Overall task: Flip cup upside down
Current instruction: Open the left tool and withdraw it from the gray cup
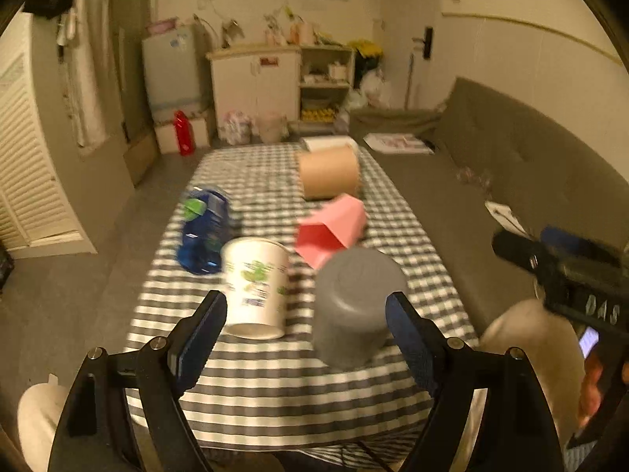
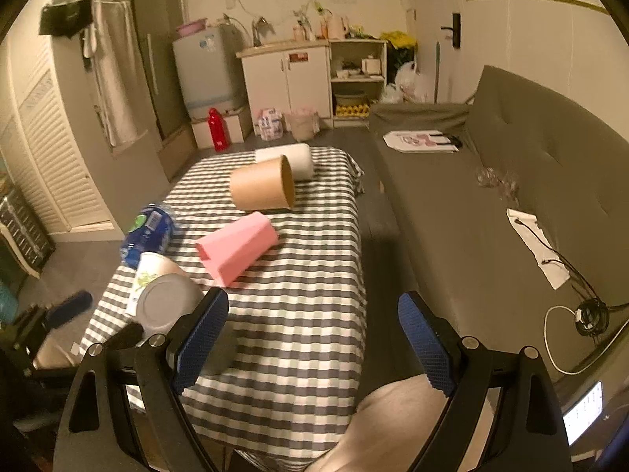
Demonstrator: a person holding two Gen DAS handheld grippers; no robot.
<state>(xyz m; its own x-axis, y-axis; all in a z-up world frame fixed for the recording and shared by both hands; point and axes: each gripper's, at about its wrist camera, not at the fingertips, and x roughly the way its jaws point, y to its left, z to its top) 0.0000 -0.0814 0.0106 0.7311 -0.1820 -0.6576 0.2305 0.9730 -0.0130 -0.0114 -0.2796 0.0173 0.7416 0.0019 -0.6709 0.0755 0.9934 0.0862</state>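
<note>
A grey cup (image 1: 354, 306) stands upside down on the checked tablecloth (image 1: 275, 393), base up, near the front; it also shows in the right wrist view (image 2: 169, 306). A white printed paper cup (image 1: 255, 287) stands beside it on its left, partly hidden behind the grey cup in the right wrist view (image 2: 151, 271). My left gripper (image 1: 306, 346) is open and empty, just in front of both cups. My right gripper (image 2: 314, 346) is open and empty over the table's front right edge.
A pink cup (image 1: 334, 228) and a brown paper cup (image 1: 330, 173) lie on their sides farther back. A blue bottle (image 1: 204, 228) lies at the left. A white roll (image 2: 291, 161) is at the far end. A grey sofa (image 2: 511, 196) runs along the right.
</note>
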